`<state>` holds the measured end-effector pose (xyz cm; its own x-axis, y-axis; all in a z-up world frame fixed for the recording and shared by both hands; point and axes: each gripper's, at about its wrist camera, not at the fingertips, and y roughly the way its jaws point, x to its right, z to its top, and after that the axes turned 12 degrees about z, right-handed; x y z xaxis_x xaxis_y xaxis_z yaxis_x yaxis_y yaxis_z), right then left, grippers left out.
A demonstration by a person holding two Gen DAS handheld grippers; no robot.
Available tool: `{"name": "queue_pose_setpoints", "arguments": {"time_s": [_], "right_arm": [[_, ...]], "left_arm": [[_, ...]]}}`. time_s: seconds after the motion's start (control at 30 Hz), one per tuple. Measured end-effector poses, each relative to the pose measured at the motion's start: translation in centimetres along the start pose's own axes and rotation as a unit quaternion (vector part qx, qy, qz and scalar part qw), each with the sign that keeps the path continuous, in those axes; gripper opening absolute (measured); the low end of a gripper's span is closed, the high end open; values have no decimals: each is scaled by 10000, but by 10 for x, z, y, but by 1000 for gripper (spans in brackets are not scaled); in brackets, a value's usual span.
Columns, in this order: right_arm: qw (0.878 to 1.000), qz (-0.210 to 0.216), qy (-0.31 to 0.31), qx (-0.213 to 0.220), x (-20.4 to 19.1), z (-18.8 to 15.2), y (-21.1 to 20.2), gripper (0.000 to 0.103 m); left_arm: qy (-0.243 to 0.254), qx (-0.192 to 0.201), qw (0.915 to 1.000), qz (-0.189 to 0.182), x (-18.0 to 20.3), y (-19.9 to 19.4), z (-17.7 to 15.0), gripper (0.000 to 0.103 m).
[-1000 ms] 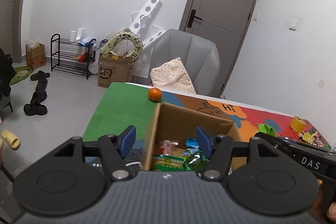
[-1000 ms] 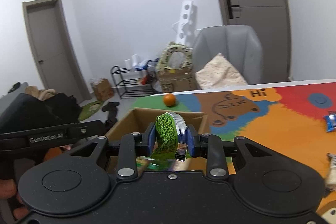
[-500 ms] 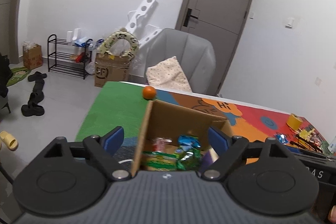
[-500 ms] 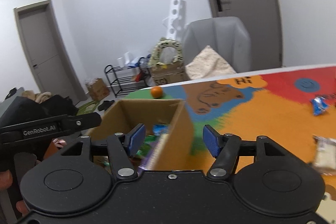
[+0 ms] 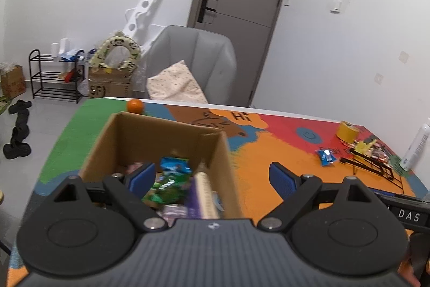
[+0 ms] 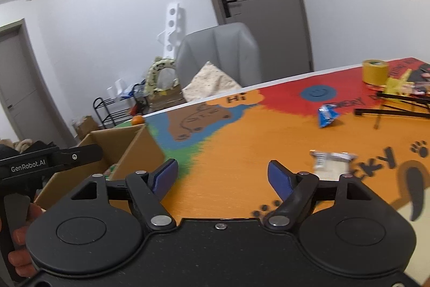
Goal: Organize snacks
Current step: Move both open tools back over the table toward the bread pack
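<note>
**Inspector A:** Progress first. We judge the job part done: the box (image 5: 164,141) already holds several packets, and two snacks are loose on the mat (image 6: 242,152). We see a blue packet (image 6: 327,117) far ahead and to the right of the right gripper (image 6: 223,176), and a pale packet (image 6: 332,164) just beyond its right finger.

**Inspector B:** Agreed. State of the tools?

**Inspector A:** Right gripper has just been opening; its jaws stand apart with nothing between them, only bare mat. Left gripper (image 5: 212,179) has also just been opening; it is spread wide and grips nothing. Its left finger hangs over the box's inside, its right finger over the mat outside, so the near right wall sits between them, untouched as far as we can tell.

**Inspector B:** Contents?

**Inspector A:** Below the left gripper we count a blue-and-green packet (image 5: 174,166), a green one (image 5: 164,191), and a purple pack (image 5: 200,192) against the right wall. More lie beneath, too blurred to name.

**Inspector B:** Anything else?

**Inspector A:** An orange (image 5: 135,106) beyond the box's far wall, a tape roll (image 6: 375,71) and a black rack (image 6: 397,106) far right. We cannot say whether those belong to the job.
</note>
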<state>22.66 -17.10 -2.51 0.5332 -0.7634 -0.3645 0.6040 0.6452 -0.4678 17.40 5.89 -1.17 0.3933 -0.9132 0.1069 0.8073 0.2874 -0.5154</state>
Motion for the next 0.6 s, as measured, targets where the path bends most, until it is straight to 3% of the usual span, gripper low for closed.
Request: {"name": "queue_pose_setpoints", "arguments": {"time_s": [0.6], "right_arm": [[9976, -521, 434, 134, 68, -11, -30, 77]], "left_arm": [[294, -14, 9988, -401, 73, 8, -12, 90]]}}
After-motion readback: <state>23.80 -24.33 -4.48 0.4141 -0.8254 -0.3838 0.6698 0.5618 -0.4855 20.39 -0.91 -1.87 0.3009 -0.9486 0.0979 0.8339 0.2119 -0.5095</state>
